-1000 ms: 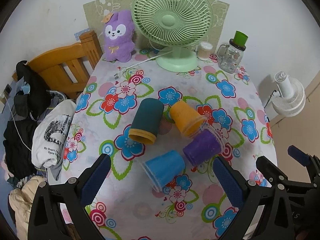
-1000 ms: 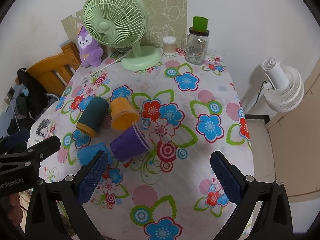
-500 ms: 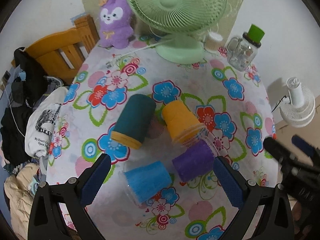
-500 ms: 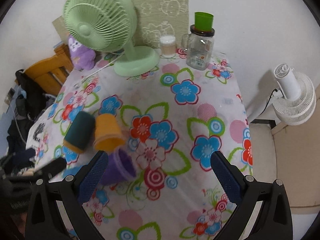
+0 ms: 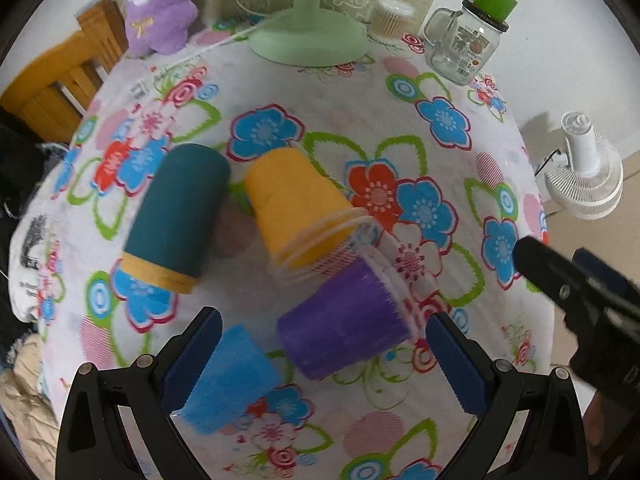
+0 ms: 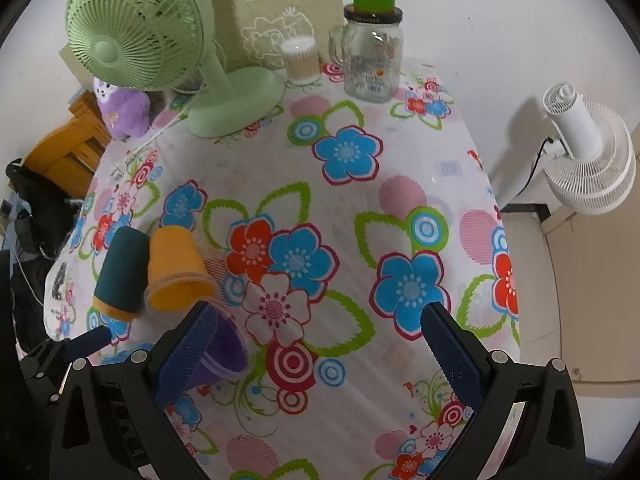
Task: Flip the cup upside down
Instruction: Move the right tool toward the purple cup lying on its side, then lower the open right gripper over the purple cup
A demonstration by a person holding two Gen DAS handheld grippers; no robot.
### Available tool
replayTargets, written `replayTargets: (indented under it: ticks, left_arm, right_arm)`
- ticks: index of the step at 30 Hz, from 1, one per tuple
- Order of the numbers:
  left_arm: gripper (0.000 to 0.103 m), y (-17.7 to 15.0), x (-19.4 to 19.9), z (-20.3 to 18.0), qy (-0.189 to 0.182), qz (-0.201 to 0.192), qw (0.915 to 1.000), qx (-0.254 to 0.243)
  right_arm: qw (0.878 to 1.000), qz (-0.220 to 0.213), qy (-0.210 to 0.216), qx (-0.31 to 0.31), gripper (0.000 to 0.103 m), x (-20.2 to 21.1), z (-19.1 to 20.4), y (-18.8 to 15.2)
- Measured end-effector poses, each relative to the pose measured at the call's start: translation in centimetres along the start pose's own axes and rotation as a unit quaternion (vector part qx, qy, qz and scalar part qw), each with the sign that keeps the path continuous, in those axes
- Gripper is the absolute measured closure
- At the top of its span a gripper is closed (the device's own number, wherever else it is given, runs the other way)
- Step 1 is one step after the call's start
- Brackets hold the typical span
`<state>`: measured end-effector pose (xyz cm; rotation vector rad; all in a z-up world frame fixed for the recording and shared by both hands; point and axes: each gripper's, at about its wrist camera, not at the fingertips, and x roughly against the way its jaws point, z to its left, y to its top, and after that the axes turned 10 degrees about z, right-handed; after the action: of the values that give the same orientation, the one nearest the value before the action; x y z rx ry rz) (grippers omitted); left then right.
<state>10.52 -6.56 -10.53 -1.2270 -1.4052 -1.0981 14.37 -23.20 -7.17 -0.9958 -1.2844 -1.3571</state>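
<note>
Several cups lie on their sides on the flowered tablecloth. In the left wrist view a dark teal cup, an orange cup, a purple cup and a blue cup lie close together. My left gripper is open, low over the table, with the purple and blue cups between its fingers. My right gripper is open and empty over the cloth; the purple cup lies just behind its left finger. The teal cup and orange cup are to its left.
A green desk fan, a purple plush toy, a small white container and a glass jar with a green cup on it stand at the table's far edge. A wooden chair is left, a white fan right.
My left gripper has moved forward and down, so the purple and blue cups now sit between its fingers. My right gripper has moved forward and right, past the cups.
</note>
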Motion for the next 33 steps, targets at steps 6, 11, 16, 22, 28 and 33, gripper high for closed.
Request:
replayTargets:
  ticks: [6,11,16,22,28,33]
  left_arm:
    - [0.000,0.7,-1.4,-0.6,-0.021,0.012,0.9988,0.043]
    - [0.000,0.8,-2.9,-0.6,-0.019,0.023,0.9974,0.065]
    - [0.001,0.9,-4.1,-0.1,-0.016,0.032,0.9960,0.082]
    - [0.004,0.8,-4.8,0.2,-0.014,0.028,0.9955,0.089]
    - [0.005,0.5,-5.1,-0.3,-0.006,0.027,0.9960,0.085]
    - [0.005,0.2,-5.1,-0.8,-0.008,0.025,0.9966,0.078]
  right_arm:
    - [1.000,0.009,-0.013,0.010,0.000,-0.7,-0.4,0.6]
    - [0.999,0.023,-0.017,0.026,0.000,-2.0,-0.1,1.0]
    - [0.998,0.040,-0.019,0.046,0.000,-3.5,0.5,1.2]
    - [0.997,0.053,-0.019,0.047,0.000,-4.4,0.2,1.2]
    - [0.997,0.059,-0.019,0.042,0.000,-4.8,-0.4,0.7]
    - [0.997,0.057,-0.020,0.043,0.000,-4.6,-0.7,0.2]
